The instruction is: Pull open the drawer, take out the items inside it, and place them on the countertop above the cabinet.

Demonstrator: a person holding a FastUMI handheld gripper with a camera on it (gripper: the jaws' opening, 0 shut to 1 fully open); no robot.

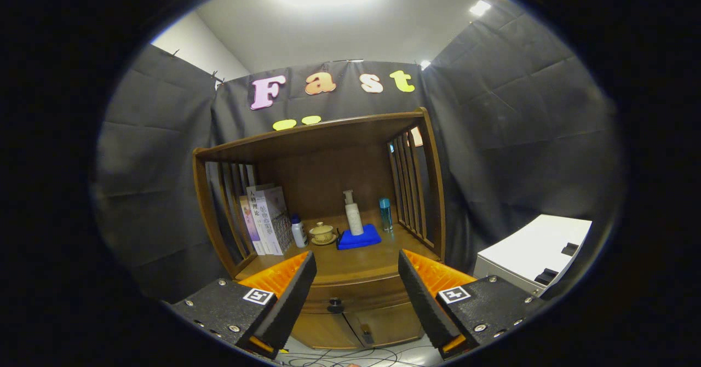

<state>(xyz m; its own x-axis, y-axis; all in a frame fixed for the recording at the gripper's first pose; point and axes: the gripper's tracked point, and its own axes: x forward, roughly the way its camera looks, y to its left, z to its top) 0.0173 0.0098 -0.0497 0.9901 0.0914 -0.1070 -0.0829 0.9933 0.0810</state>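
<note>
Drawer (350,297) closed beyond spread, empty tongs (357,271).

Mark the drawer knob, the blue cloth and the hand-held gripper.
Dark round drawer knob (335,304), gripper view: its centre.
Folded blue cloth (366,239), gripper view: bare right part.
Hand-held gripper (357,265), gripper view: midway between open fingertips.

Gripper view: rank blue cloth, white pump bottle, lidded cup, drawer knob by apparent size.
1. blue cloth
2. white pump bottle
3. lidded cup
4. drawer knob, nearer the camera, so unsure.
The hand-held gripper is open, holding nothing.

Drawer (350,296) interior hidden, closed.
</note>
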